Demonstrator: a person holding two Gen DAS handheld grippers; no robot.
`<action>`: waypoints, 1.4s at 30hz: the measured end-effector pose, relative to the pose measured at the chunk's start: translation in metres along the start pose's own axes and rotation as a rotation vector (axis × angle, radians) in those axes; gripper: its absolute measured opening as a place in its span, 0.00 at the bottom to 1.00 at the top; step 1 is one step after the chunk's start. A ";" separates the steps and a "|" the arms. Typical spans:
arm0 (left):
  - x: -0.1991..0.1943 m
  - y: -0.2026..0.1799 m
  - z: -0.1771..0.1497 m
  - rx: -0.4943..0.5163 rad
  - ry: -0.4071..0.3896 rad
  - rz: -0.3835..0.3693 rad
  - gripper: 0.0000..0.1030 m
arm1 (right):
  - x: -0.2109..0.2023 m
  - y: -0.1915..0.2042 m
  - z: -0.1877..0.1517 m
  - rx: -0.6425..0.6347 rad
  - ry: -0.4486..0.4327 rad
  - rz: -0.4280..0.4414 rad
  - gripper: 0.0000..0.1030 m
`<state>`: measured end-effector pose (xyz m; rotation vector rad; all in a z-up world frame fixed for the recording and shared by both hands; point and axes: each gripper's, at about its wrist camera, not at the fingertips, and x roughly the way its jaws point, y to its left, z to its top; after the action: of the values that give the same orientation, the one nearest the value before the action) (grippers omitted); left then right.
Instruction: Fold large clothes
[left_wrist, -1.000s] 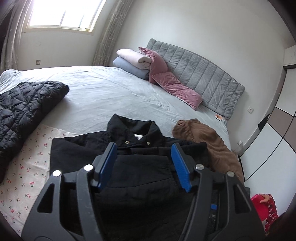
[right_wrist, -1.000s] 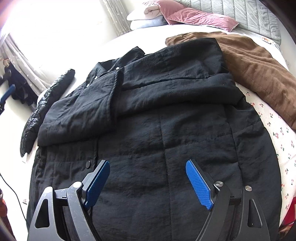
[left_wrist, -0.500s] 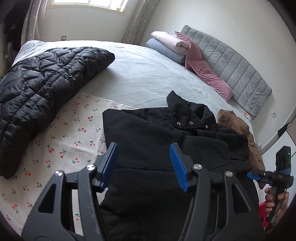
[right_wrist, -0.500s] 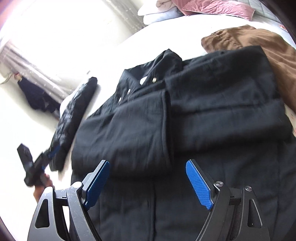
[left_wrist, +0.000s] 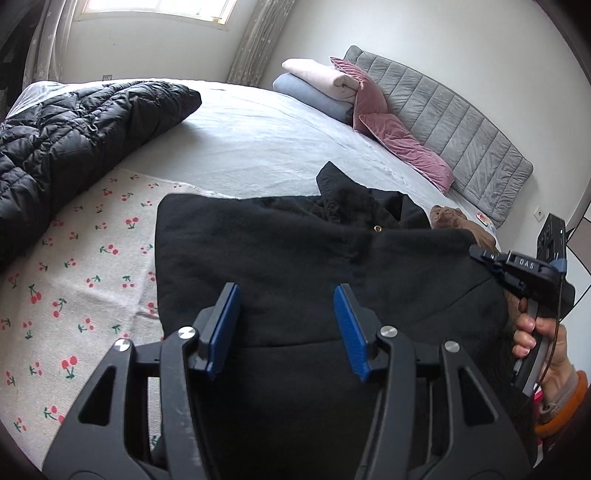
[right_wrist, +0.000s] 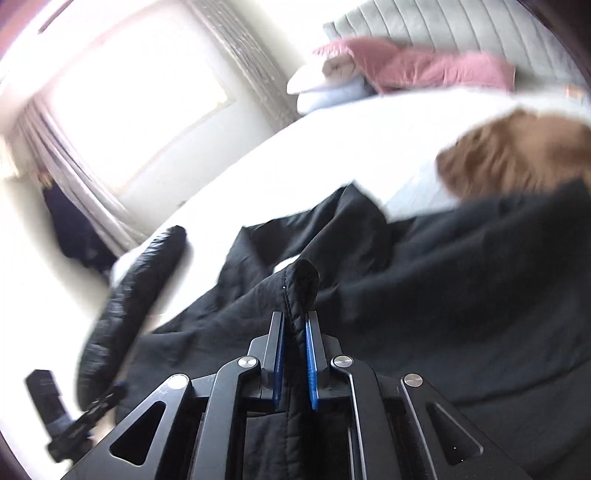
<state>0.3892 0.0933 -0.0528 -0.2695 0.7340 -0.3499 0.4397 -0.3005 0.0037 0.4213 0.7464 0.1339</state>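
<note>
A large black jacket (left_wrist: 295, 251) lies spread on the bed, collar toward the headboard. My left gripper (left_wrist: 285, 291) hovers low over its left half. Its jaws are closing, and the blue pads (left_wrist: 221, 332) press on nothing, with cloth only beneath them. My right gripper (right_wrist: 294, 317) is shut on a raised, stitched fold of the black jacket (right_wrist: 443, 295). The left wrist view shows that right gripper (left_wrist: 480, 254) at the jacket's right side, held by a hand (left_wrist: 535, 332). The left gripper (right_wrist: 74, 424) appears blurred at the lower left of the right wrist view.
A black puffer jacket (left_wrist: 74, 140) lies at the left of the bed, on a cherry-print sheet (left_wrist: 74, 277). A brown garment (left_wrist: 448, 216) sits beyond the jacket's right shoulder. Pink pillows (left_wrist: 402, 144) and folded blankets (left_wrist: 314, 81) rest against the grey headboard (left_wrist: 461, 122).
My right gripper has gone from wide open to shut on a fold of the jacket and has swung sideways. My left gripper has sunk toward the jacket, its jaws a little narrower.
</note>
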 end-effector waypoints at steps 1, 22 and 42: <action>0.005 0.001 -0.005 -0.001 0.012 0.002 0.53 | 0.007 0.000 0.002 -0.029 0.021 -0.055 0.10; 0.021 -0.033 -0.025 0.195 0.143 -0.026 0.55 | 0.002 -0.011 -0.067 -0.248 0.067 -0.238 0.70; -0.167 -0.076 -0.079 0.134 0.191 0.057 0.92 | -0.269 -0.070 -0.137 -0.198 0.108 -0.281 0.82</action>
<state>0.2031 0.0825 0.0188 -0.0885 0.9005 -0.3728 0.1479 -0.3914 0.0537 0.1192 0.8819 -0.0342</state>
